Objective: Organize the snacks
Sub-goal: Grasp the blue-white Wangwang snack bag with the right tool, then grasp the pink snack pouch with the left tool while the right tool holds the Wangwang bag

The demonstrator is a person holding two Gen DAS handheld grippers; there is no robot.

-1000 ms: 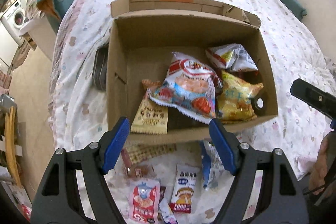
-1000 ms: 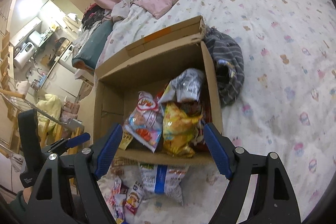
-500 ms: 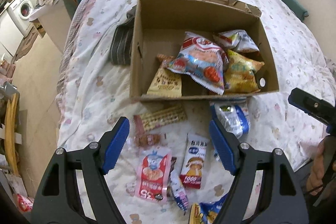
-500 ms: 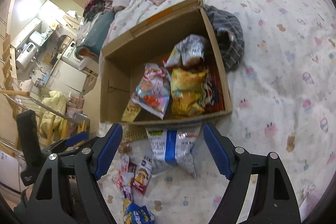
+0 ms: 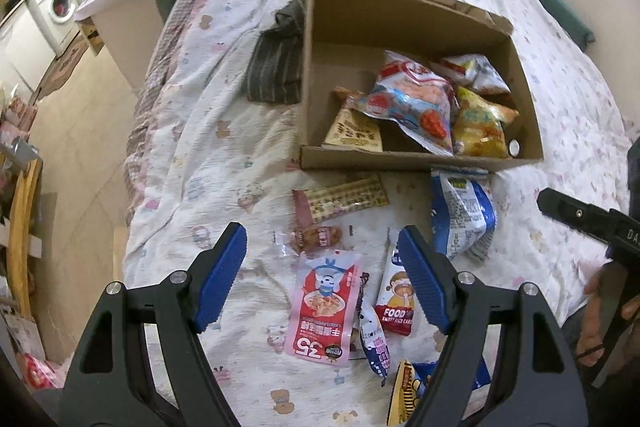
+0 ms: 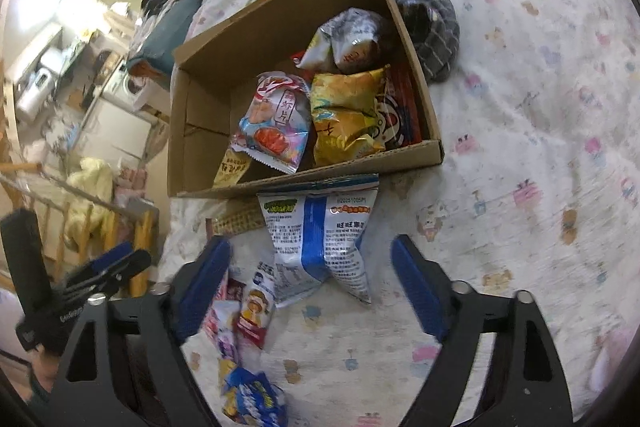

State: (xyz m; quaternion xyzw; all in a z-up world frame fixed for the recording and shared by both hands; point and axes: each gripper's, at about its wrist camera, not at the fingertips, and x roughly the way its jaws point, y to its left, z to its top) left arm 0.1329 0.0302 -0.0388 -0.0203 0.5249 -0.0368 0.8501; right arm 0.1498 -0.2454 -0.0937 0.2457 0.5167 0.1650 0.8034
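Both grippers are pulling back from the cardboard box [image 5: 420, 159], which a moment ago filled each view and is now sitting farther off on the bed [image 5: 224, 131], so the loose packets in front of it are coming into sight. The box is already holding several bags – a red-and-blue one, a yellow one, a silvery one. Still lying outside on the sheet are the blue-and-white bag [image 6: 320, 247] just beside the box's near wall, the pink pouch [image 5: 326, 307], a rice-cake packet [image 5: 396, 295] and a few smaller wrappers.

The right gripper [image 6: 310, 287] is spreading its jaws wider at this moment, with the blue-and-white bag showing between them but untouched – likely the next pick. The left gripper [image 5: 322, 275] is hanging released above the pink pouch, gripping nothing. Judging by the packets left, the sorting is roughly half done.
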